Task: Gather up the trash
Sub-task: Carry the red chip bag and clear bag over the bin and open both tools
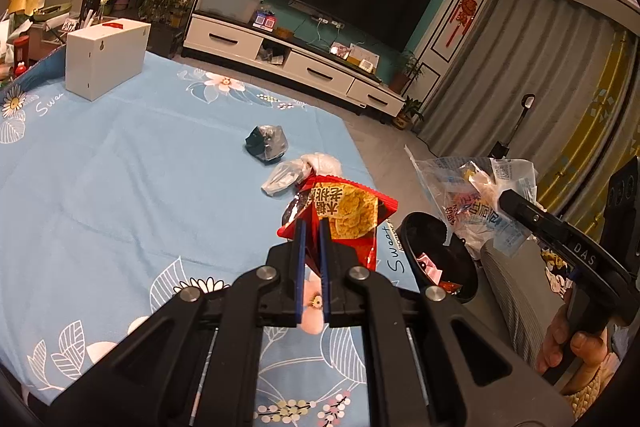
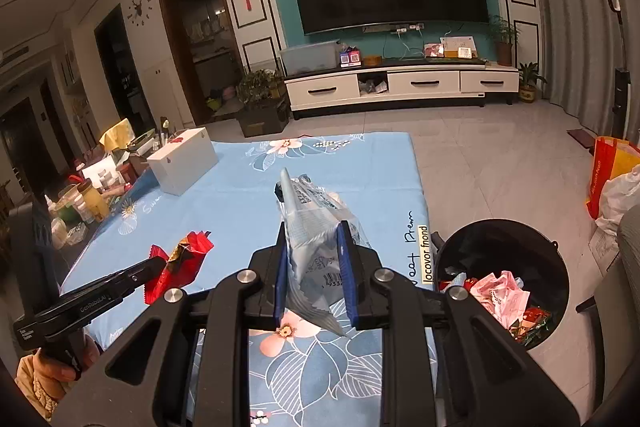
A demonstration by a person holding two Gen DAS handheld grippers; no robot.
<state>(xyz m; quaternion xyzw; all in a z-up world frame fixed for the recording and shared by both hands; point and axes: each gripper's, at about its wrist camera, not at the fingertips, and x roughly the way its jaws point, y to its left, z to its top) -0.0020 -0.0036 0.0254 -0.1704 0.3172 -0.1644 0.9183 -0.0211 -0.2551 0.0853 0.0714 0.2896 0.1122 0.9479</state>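
My left gripper [image 1: 313, 223] is shut on a red snack wrapper [image 1: 344, 215], lifted above the blue flowered cloth [image 1: 120, 167]. From the right wrist view the same red wrapper [image 2: 180, 263] hangs from the left gripper [image 2: 154, 263] at lower left. My right gripper [image 2: 313, 231] is shut on a crumpled clear-and-blue plastic bag [image 2: 316, 227]; that plastic bag [image 1: 476, 195] hangs over the black trash bin [image 1: 436, 251] in the left wrist view. The bin [image 2: 504, 267] holds pink and red wrappers. A black crumpled bag [image 1: 266, 143] and a clear plastic scrap [image 1: 304, 169] lie on the cloth.
A white box [image 1: 106, 57] stands at the cloth's far left, with bottles and clutter [image 2: 84, 203] beyond it. The bin stands on the tiled floor by the table's right edge. A grey chair [image 1: 516, 291] is beside it, and an orange bag [image 2: 612, 171] sits farther right.
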